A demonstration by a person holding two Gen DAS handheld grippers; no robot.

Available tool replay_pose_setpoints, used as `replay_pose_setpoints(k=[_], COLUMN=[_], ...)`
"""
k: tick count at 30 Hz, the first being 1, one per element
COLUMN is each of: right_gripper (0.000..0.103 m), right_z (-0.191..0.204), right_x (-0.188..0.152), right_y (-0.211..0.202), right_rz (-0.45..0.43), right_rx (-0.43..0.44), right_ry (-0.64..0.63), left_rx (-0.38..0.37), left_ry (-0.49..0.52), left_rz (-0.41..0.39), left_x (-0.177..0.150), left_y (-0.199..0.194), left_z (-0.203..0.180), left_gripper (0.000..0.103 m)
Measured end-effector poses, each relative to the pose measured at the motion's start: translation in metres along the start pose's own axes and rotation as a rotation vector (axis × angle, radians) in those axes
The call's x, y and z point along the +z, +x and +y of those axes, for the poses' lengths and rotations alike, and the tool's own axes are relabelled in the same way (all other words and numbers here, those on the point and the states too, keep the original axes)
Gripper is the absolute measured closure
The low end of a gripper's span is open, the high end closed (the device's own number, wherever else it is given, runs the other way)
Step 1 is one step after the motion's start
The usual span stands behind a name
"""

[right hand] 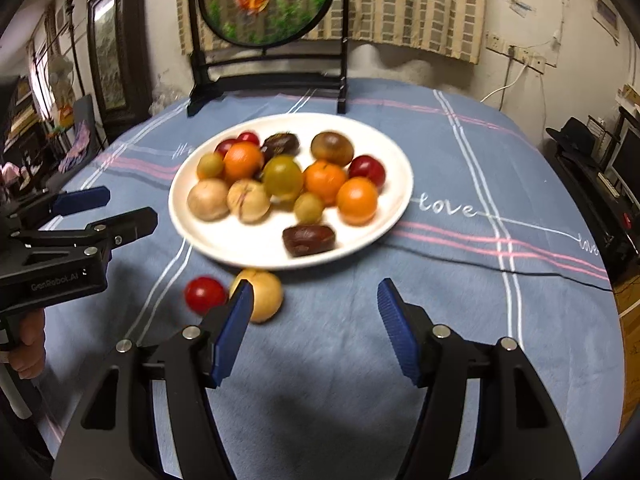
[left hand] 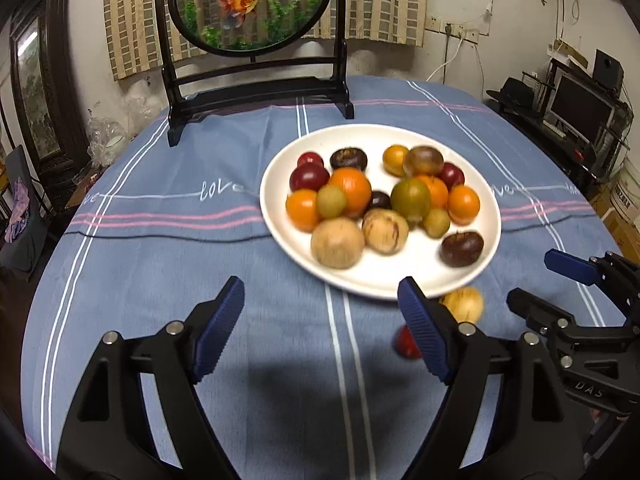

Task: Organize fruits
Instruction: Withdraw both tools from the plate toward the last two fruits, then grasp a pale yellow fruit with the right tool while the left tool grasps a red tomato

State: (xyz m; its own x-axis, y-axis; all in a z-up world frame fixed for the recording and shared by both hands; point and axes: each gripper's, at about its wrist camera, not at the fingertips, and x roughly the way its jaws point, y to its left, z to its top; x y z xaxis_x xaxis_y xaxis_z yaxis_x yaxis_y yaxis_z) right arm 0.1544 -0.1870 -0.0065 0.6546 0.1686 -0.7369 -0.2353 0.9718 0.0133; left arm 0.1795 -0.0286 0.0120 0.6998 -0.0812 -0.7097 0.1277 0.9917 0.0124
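A white plate on the blue tablecloth holds several fruits: orange, dark red, green, tan and dark brown ones. Two fruits lie on the cloth in front of the plate: a tan fruit and a small red fruit. My left gripper is open and empty, with the two loose fruits just behind its right finger. My right gripper is open and empty, with the tan fruit at its left fingertip. Each gripper shows at the edge of the other's view.
A round goldfish picture on a black stand stands at the table's far edge behind the plate. The blue cloth covers the round table. Shelves with monitors stand to the right.
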Motion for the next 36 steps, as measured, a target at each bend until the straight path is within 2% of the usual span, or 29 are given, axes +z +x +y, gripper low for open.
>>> replay_pose_setpoints(k=[5, 10, 12, 18, 26, 28, 29, 31, 36], right_gripper=[0.038, 0.038, 0.038, 0.038, 0.038, 0.042, 0.055, 0.067, 0.067], right_z=[0.016, 0.034, 0.038, 0.039, 0.04, 0.041, 0.042, 0.044, 0.04], right_x=[-0.003, -0.008, -0.01, -0.011, 0.0, 0.002, 0.003, 0.005, 0.003], right_y=[0.008, 0.021, 0.027, 0.042, 0.057, 0.06, 0.06, 0.06, 0.053], right_rz=[0.034, 0.086, 0.106, 0.15, 0.167, 0.17, 0.169, 0.16, 0.148], right_rx=[0.009, -0.039, -0.034, -0.066, -0.038, -0.017, -0.006, 0.003, 0.001], right_ry=[-0.028, -0.102, -0.113, -0.105, -0.065, -0.051, -0.054, -0.06, -0.044], left_rx=[-0.004, -0.015, -0.023, -0.057, -0.085, -0.085, -0.085, -0.086, -0.088], left_ry=[-0.008, -0.038, -0.045, -0.048, -0.059, -0.058, -0.058, -0.056, -0.047], left_rz=[0.02, 0.036, 0.035, 0.033, 0.041, 0.042, 0.041, 0.043, 0.047], left_x=[-0.009, -0.012, -0.012, -0.016, -0.016, -0.016, -0.016, -0.016, -0.017], left_y=[0.007, 0.014, 0.017, 0.02, 0.024, 0.025, 0.025, 0.025, 0.026], left_z=[0.007, 0.017, 0.019, 0.019, 0.021, 0.021, 0.021, 0.021, 0.02], left_gripper=[0.022, 0.021, 0.021, 0.021, 0.021, 0.021, 0.021, 0.021, 0.021])
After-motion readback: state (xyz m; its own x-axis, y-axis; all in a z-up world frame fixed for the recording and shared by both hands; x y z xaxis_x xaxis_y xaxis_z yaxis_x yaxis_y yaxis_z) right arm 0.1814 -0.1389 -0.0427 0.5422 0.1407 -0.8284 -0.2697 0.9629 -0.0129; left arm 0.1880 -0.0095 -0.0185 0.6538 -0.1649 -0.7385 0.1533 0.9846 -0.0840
